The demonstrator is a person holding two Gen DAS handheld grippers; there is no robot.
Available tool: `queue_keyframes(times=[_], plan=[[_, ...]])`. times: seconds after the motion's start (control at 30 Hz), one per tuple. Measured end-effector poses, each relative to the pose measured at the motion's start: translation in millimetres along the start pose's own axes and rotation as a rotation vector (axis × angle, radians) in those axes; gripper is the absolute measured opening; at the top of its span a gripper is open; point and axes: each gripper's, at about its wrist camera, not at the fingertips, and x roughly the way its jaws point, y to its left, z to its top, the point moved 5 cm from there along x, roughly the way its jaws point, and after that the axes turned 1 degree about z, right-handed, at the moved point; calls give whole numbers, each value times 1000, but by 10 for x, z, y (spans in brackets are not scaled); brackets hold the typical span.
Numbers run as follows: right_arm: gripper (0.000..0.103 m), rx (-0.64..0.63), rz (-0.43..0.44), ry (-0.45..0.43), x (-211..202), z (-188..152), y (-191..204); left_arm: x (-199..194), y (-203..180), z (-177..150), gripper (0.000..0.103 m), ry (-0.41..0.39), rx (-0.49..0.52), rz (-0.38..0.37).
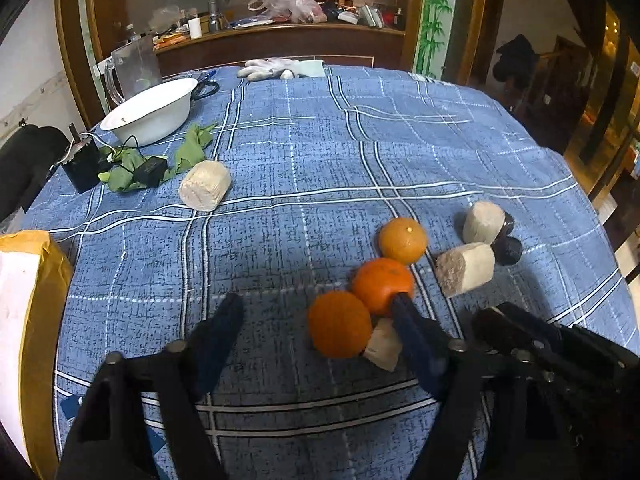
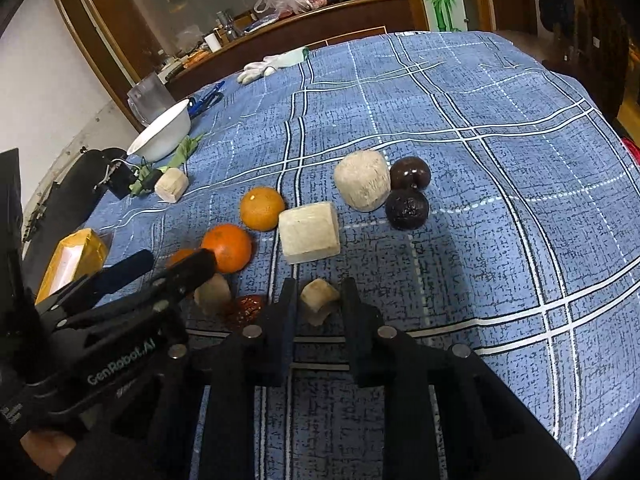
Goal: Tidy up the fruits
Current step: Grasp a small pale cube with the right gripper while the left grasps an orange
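Blue plaid cloth covers the worktop (image 2: 480,160), where 3 round oranges (image 1: 384,286) sit clustered as if grouped by kind, left tongs (image 1: 316,312) spread apart around them, right tongs (image 2: 319,298) gripping a small pale chunk (image 2: 318,296).

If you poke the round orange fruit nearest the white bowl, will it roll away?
Probably. That round orange fruit looks ball-shaped and sits free on the flat blue checked tablecloth. The pale cut block beside it might stop it. Its skin looks dimpled, so likely not slippery.
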Motion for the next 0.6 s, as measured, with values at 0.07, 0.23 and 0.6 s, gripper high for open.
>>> queue_keyframes(times=[0.07,0.23,0.6], plan=[[24,-19,2,11,4,-13,28,-53,8,-14,57,-5,15,-31],[23,-66,-26,-22,-48,-9,81,-58,68,-67,29,-6,23,-54],[23,-123,-64,-39,-170,-109,120,-241,303,-235,27,-29,12,-82]])
